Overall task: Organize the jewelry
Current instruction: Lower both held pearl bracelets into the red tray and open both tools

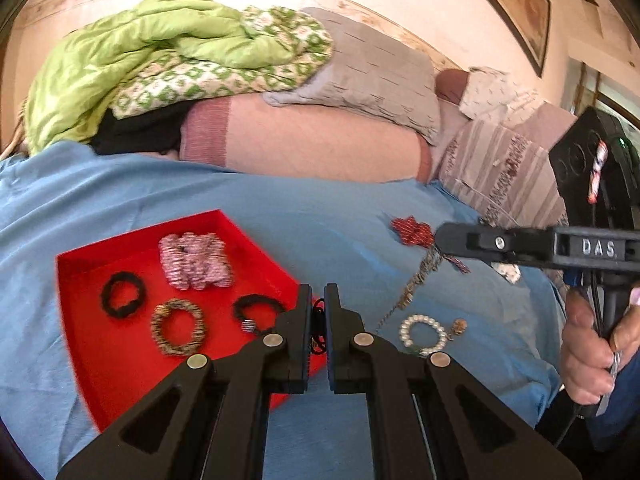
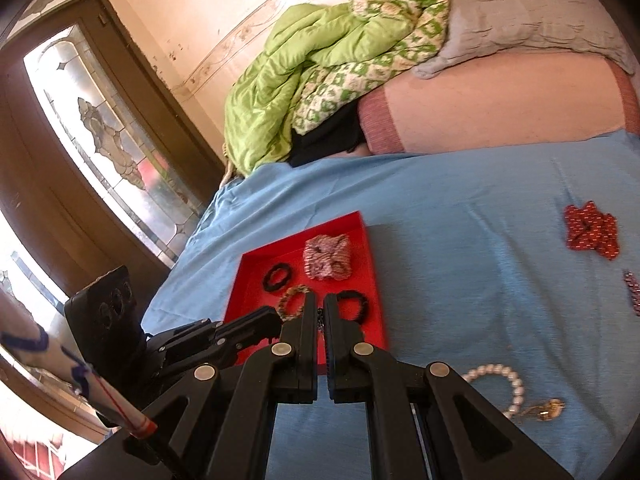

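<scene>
A red tray (image 1: 84, 264) (image 2: 250, 276) lies on the blue sheet. It holds a pink beaded piece (image 1: 196, 260) (image 2: 328, 258), two black hair ties (image 1: 122, 294) (image 1: 256, 308) and a bronze beaded bracelet (image 1: 178, 326). My left gripper (image 1: 318, 300) is shut on a thin black cord piece (image 1: 318, 328) over the tray's right edge. My right gripper (image 2: 319, 308) is shut on a thin dark chain (image 2: 320, 318); from the left wrist view the chain (image 1: 416, 280) hangs from its tips (image 1: 440, 242). A pearl bracelet (image 1: 424, 336) (image 2: 500, 380) and a red beaded piece (image 1: 412, 230) (image 2: 592, 234) lie on the sheet.
A gold charm (image 2: 544, 408) lies beside the pearl bracelet, and a dark beaded strip (image 2: 632, 292) lies at the right edge. A green quilt (image 1: 160, 52), pillows (image 1: 320, 136) and a grey cushion (image 1: 376, 76) lie at the back. A glass door (image 2: 104, 140) stands left.
</scene>
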`<state>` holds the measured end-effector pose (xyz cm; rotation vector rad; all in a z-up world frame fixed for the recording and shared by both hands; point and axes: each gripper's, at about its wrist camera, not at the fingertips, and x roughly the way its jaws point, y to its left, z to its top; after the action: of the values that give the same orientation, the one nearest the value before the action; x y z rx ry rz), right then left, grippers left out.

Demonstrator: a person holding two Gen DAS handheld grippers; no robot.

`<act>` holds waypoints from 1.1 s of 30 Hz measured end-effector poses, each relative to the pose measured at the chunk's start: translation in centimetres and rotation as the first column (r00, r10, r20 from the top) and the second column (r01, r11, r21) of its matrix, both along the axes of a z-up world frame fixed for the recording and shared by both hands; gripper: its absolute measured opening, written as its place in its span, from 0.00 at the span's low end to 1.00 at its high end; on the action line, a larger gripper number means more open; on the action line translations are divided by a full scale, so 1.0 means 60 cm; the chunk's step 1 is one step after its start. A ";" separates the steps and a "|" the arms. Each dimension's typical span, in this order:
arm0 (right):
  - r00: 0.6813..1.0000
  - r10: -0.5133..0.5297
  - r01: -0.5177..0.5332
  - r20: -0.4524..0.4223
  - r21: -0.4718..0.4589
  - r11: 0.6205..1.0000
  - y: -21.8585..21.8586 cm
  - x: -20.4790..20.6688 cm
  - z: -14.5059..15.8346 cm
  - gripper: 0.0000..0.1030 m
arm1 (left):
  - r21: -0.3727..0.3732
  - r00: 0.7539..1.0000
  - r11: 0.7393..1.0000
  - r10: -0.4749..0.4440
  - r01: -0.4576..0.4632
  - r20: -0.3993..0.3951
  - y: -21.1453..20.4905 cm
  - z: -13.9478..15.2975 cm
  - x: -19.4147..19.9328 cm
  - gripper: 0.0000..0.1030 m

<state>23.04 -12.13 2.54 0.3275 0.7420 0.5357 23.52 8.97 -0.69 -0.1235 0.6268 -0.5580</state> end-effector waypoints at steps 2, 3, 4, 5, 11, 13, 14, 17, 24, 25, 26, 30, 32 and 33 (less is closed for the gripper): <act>1.000 0.011 -0.011 -0.003 -0.003 1.000 0.016 0.003 -0.002 0.03 | -0.009 1.000 1.000 0.023 -0.023 -0.005 0.019 -0.001 0.003 0.05; 1.000 0.018 -0.018 -0.005 -0.004 1.000 0.027 0.005 -0.004 0.03 | -0.006 0.999 0.999 0.042 -0.042 -0.005 0.028 -0.002 0.004 0.05; 1.000 0.024 -0.024 -0.007 -0.002 1.000 0.035 0.007 -0.005 0.03 | -0.008 0.999 0.999 0.051 -0.051 -0.008 0.036 -0.003 0.006 0.05; 0.999 0.032 -0.032 -0.009 0.001 0.999 0.043 0.009 -0.007 0.03 | -0.012 0.998 0.998 0.063 -0.063 -0.015 0.044 -0.006 0.008 0.05; 0.997 0.067 -0.067 -0.039 0.021 0.998 0.098 0.028 -0.031 0.03 | 0.003 0.985 0.987 0.159 -0.160 -0.064 0.088 -0.029 0.022 0.05; 0.995 0.083 -0.081 -0.050 0.034 0.996 0.117 0.035 -0.043 0.03 | 0.005 0.980 0.983 0.184 -0.184 -0.075 0.100 -0.034 0.025 0.05; 0.995 0.088 -0.086 -0.053 0.036 0.996 0.123 0.035 -0.047 0.03 | 0.008 0.976 0.980 0.201 -0.201 -0.082 0.107 -0.037 0.025 0.05; 0.992 0.105 -0.102 -0.066 0.037 0.994 0.147 0.042 -0.065 0.03 | 0.017 0.966 0.971 0.239 -0.238 -0.098 0.124 -0.045 0.027 0.05; 0.988 0.114 -0.111 -0.100 0.032 0.993 0.178 0.073 -0.102 0.03 | 0.042 0.938 0.950 0.313 -0.310 -0.150 0.148 -0.069 0.042 0.05; 0.988 0.112 -0.109 -0.104 0.032 0.994 0.179 0.080 -0.105 0.03 | 0.043 0.934 0.947 0.320 -0.317 -0.158 0.150 -0.073 0.044 0.05; 0.988 0.110 -0.107 -0.105 0.033 0.994 0.180 0.084 -0.106 0.03 | 0.046 0.930 0.944 0.329 -0.326 -0.163 0.151 -0.075 0.046 0.05; 0.991 0.100 -0.095 -0.089 0.054 0.994 0.171 0.094 -0.092 0.03 | 0.050 0.923 0.939 0.343 -0.340 -0.172 0.154 -0.079 0.050 0.05; 0.993 0.096 -0.092 -0.065 0.058 0.994 0.167 0.095 -0.078 0.03 | 0.051 0.922 0.939 0.345 -0.341 -0.175 0.153 -0.081 0.052 0.05; 0.994 0.096 -0.092 -0.056 0.067 0.994 0.165 0.095 -0.071 0.03 | 0.054 0.921 0.938 0.348 -0.343 -0.175 0.152 -0.081 0.053 0.05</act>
<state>28.75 -2.21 -1.70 0.3706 0.8014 0.6418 26.68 18.07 -5.57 -0.2615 0.7699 -0.1973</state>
